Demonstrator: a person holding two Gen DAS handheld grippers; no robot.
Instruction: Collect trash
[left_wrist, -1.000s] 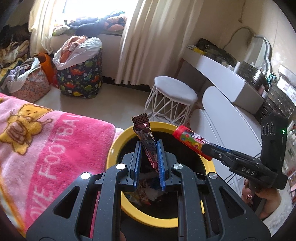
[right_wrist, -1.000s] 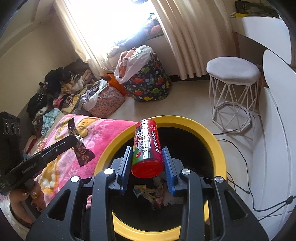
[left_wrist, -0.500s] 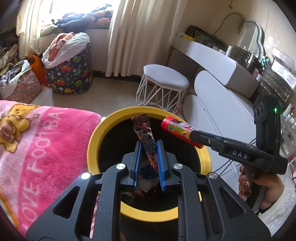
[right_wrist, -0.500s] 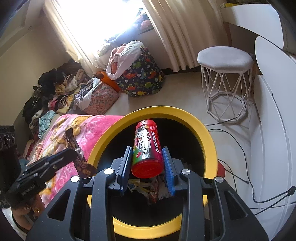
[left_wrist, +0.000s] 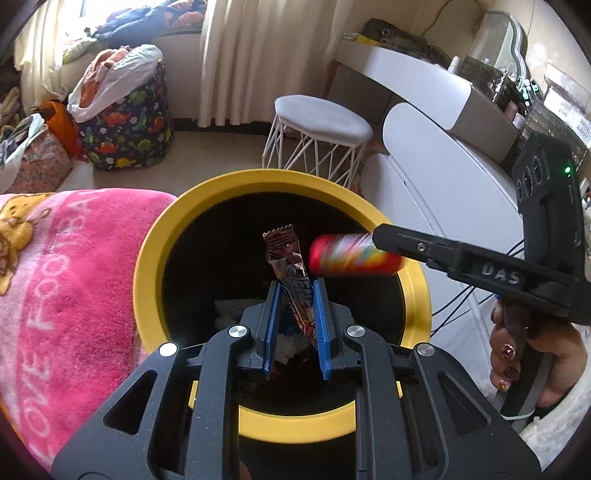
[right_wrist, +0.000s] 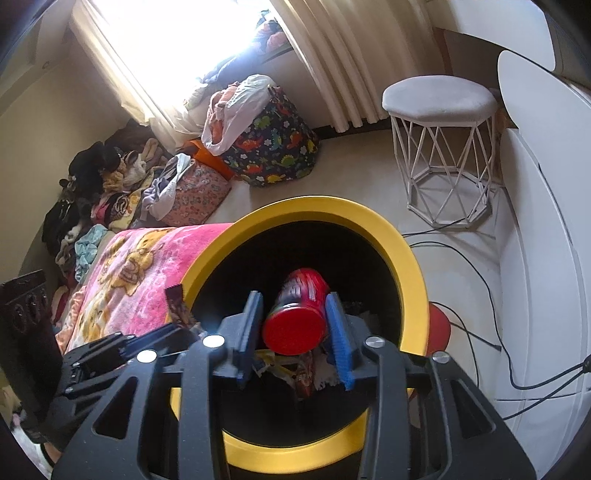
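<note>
A round black bin with a yellow rim (left_wrist: 147, 258) stands beside the bed, and both grippers hang over its mouth. My left gripper (left_wrist: 295, 291) is shut on a brown snack wrapper (left_wrist: 288, 258) that sticks up between its blue pads; the jaws are just starting to open. My right gripper (right_wrist: 293, 299) is opening. The red can (right_wrist: 299, 317) sits loose between its pads with a gap on each side, nose tilted down into the bin. In the left wrist view the can (left_wrist: 351, 254) is blurred just off the right gripper's tip (left_wrist: 376, 236).
Crumpled wrappers (right_wrist: 288, 369) lie in the bin's bottom. A pink blanket (left_wrist: 55, 277) presses on the bin's left side. A white wire stool (left_wrist: 321, 122), a white desk (left_wrist: 424, 81) and floor cables (right_wrist: 480, 332) are to the right. A dinosaur-print laundry bag (left_wrist: 125, 122) stands by the curtain.
Both grippers have come lower over the bin. The right jaws have spread and the can has slipped from their grip, tipping downward. The left pads have parted slightly around the wrapper.
</note>
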